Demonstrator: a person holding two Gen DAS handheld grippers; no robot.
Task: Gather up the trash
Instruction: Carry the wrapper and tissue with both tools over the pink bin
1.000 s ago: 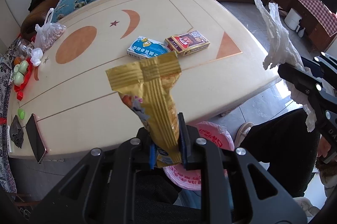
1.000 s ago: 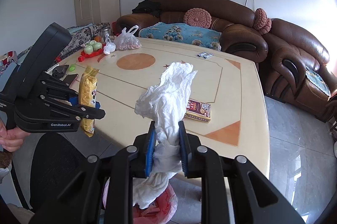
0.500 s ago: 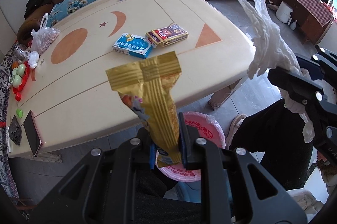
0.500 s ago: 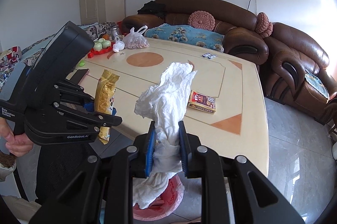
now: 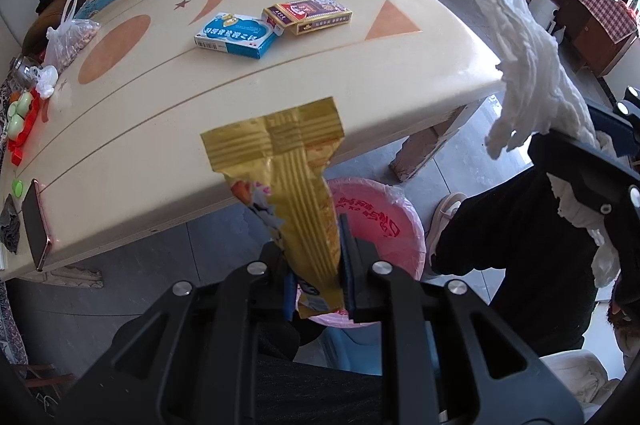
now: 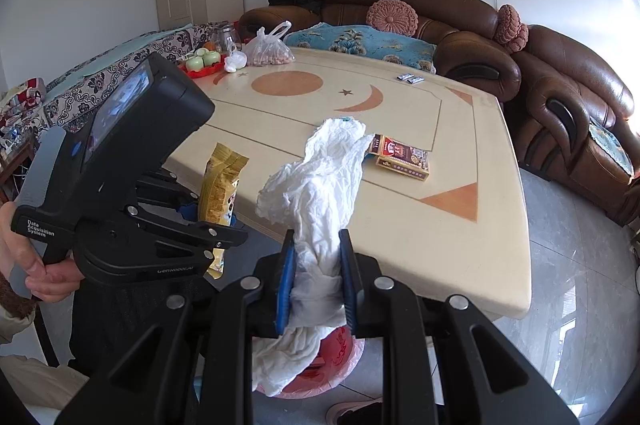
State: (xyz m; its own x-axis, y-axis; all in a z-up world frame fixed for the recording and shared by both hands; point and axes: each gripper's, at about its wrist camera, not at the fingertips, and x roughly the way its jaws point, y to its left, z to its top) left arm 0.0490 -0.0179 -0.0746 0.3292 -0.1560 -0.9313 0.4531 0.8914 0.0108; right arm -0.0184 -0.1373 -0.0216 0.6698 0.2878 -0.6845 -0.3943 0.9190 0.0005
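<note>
My left gripper is shut on a gold snack wrapper, held upright over a pink-lined trash bin on the floor by the table's near edge. My right gripper is shut on a crumpled white tissue, with the bin partly hidden below it. The wrapper and left gripper show at the left of the right wrist view. The tissue shows at the right of the left wrist view.
The cream table holds a blue box, a red box, a phone, a bag of nuts and a red tray. Brown sofas stand behind. The person's shoe is beside the bin.
Both grippers have pulled back from over the table toward its near edge and risen. The pink bin has come into fuller view under the wrapper. Both holds are unchanged.
</note>
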